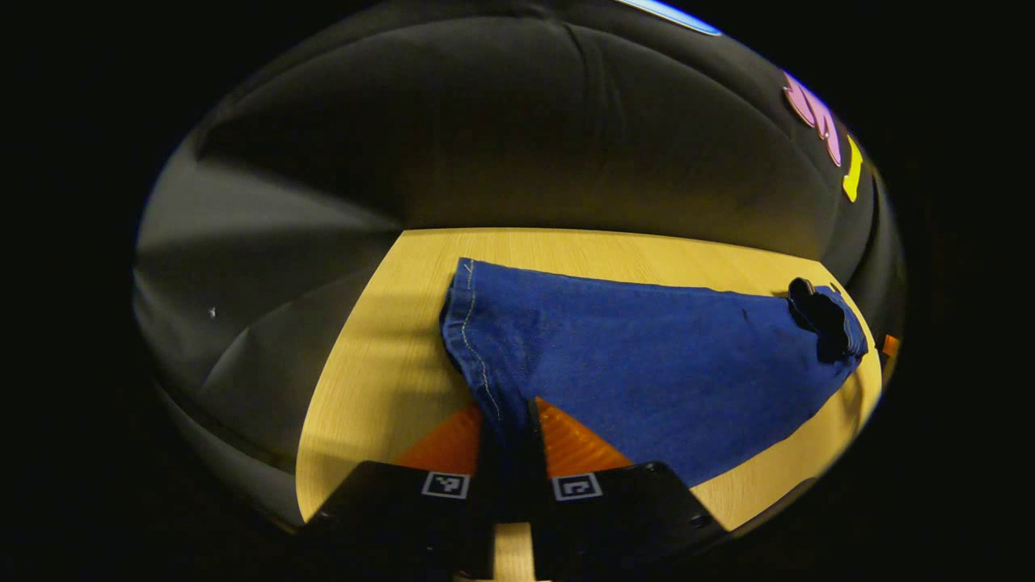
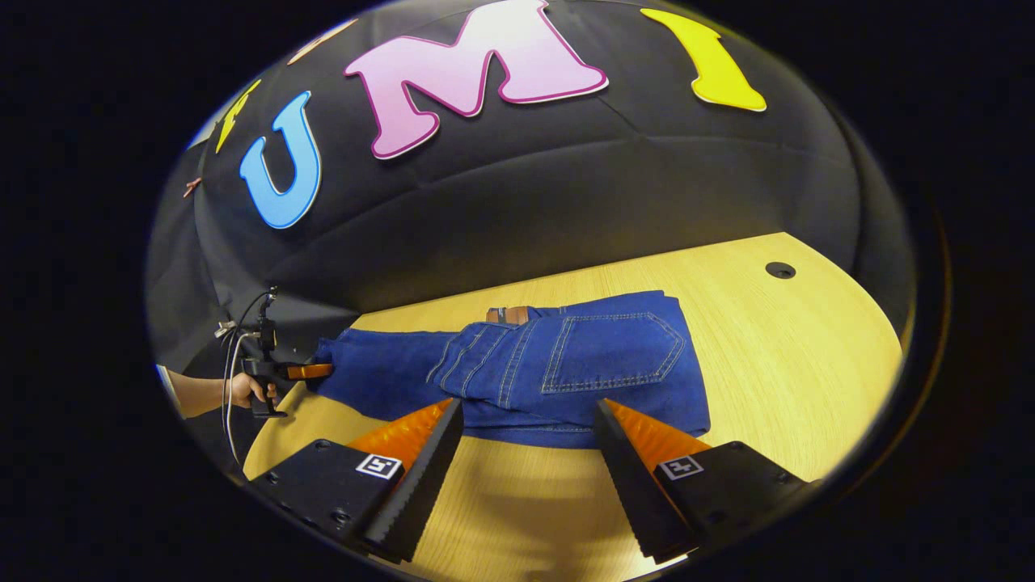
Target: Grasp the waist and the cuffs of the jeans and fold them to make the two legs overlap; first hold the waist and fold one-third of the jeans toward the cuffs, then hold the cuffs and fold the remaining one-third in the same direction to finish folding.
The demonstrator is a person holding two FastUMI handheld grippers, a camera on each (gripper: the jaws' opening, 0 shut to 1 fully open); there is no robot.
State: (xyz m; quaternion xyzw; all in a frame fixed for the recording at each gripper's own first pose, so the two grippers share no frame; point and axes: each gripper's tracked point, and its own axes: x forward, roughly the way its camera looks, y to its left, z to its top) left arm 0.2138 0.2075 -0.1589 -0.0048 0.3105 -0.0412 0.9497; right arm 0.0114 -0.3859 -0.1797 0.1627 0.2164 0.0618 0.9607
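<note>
Jeans [image 1: 647, 372] lie across the table [image 1: 380, 380]; the left gripper [image 1: 512, 420] pinches their cuff, hiding its edge, while the right gripper [image 2: 530, 416] gapes open near the waist.

One pair of jeans [image 2: 558, 364], one table [image 2: 808, 380], two grippers: left gripper [image 1: 512, 416], right gripper [image 2: 530, 412]

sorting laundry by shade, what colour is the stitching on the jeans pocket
Pale, whitish thread on dark blue jeans; the back pocket shows best in the right gripper view.
</note>
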